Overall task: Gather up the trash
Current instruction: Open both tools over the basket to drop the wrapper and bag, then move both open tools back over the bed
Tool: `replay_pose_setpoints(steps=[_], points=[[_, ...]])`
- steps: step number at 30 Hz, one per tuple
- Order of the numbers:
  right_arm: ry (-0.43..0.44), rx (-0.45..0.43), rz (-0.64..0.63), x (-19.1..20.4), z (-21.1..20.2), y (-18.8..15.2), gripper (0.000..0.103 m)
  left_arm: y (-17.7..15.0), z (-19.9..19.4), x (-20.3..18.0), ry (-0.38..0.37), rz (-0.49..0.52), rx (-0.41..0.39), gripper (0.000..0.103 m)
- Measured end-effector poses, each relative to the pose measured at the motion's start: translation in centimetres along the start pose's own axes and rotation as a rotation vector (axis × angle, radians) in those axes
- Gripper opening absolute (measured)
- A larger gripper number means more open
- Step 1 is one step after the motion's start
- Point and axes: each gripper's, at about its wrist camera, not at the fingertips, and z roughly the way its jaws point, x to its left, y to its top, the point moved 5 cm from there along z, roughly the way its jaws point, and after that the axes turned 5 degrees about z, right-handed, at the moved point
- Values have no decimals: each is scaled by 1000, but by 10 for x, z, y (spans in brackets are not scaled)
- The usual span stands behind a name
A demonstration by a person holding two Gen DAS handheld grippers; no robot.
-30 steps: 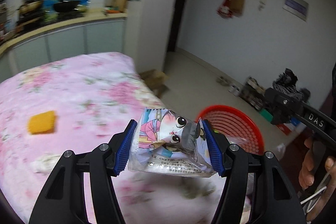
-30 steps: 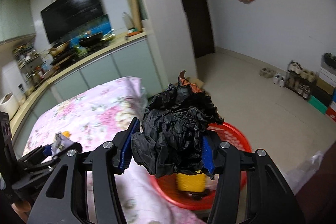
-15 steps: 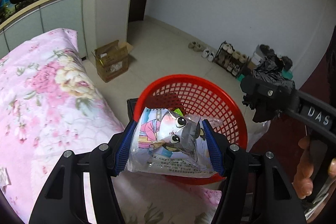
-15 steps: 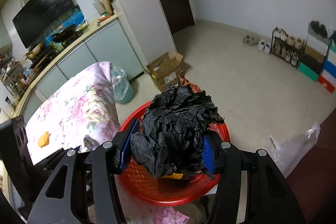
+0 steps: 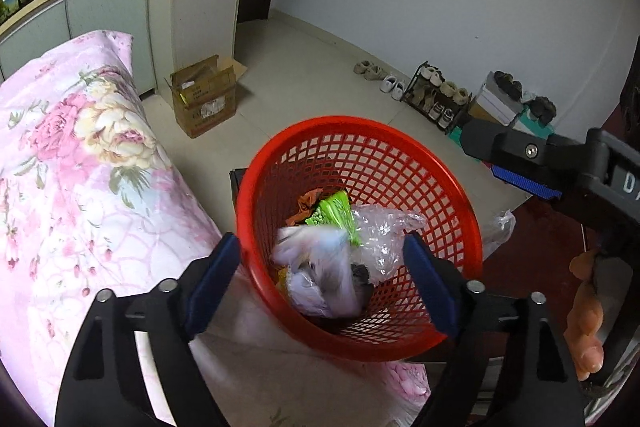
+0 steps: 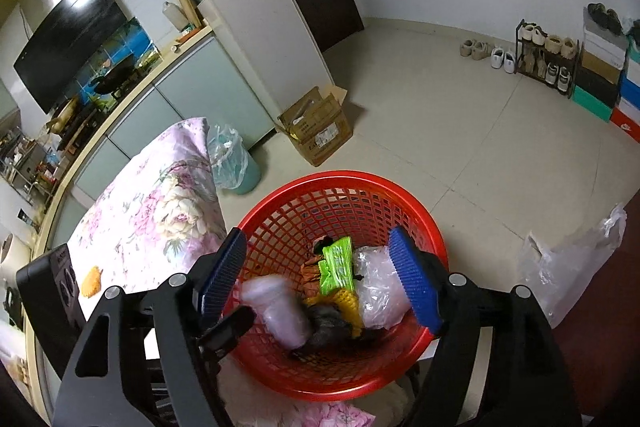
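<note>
Left wrist view: both hand-held grippers, left (image 5: 322, 277) and right (image 6: 320, 277), gape wide and empty over the red basket (image 5: 460, 187); yellow scrap (image 6: 91, 281) on the bed lies at nine o'clock, nearer the left.

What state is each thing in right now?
left claw: open, empty
right claw: open, empty
red basket: upright, holds trash
blurred wrapper: in basket, motion-blurred
green wrapper: in basket
cardboard box: flaps open
orange item: lies on bedspread

L gripper (image 5: 322, 263) & R gripper (image 6: 318, 273) fingers spread, empty.
</note>
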Motion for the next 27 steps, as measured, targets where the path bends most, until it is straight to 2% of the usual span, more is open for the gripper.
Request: replay_pose_setpoints(steps=[5,12,18,21,27], points=[[3,-25,-11,3,-11,0,71,3,-22,10,34,-24,-47,85],[33,-66,-64,23,-24,-6,71,-6,-62,37,129,-66,-113,85],[100,-51,-136,56,-25,-21,71,-27,-103,76,259,-148,-151,85],[134,-31,-174,76,-22,-31,71,-45,-128,108,353,-217,-167,85],[184,2,-237,113,-17,-47,71,-88,-169,173,483,-364,-171,85]])
